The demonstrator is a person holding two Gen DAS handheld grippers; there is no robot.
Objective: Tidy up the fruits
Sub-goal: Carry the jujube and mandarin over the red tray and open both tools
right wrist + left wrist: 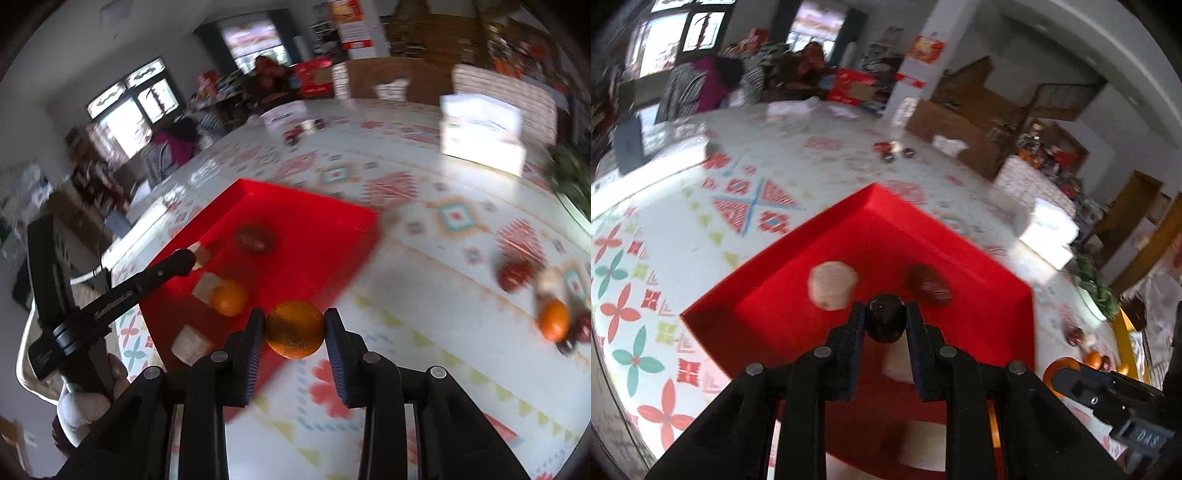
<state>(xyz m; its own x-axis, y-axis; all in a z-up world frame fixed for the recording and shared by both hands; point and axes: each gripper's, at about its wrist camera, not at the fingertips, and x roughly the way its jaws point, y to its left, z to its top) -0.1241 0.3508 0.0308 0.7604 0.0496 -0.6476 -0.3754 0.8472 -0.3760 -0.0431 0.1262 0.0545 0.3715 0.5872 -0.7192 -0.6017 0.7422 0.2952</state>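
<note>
My left gripper (885, 319) is shut on a small dark round fruit (885, 322) and holds it above the red tray (798, 258). In the tray lie a pale round fruit (832, 284) and a dark red fruit (929, 283). My right gripper (294, 328) is shut on an orange (294, 329) at the tray's near right edge (354, 218). In the right wrist view the tray holds another orange (229, 297), a dark red fruit (255, 236) and pale pieces (192, 343). The left gripper's arm (122, 288) reaches over the tray.
A pile of loose fruit (550, 306) lies on the patterned tablecloth (424, 258) to the right: an orange, red and dark ones. A white box (480, 129) stands at the back right. Small items (895, 149) sit far back. Green leaves (1097, 288) lie at the right edge.
</note>
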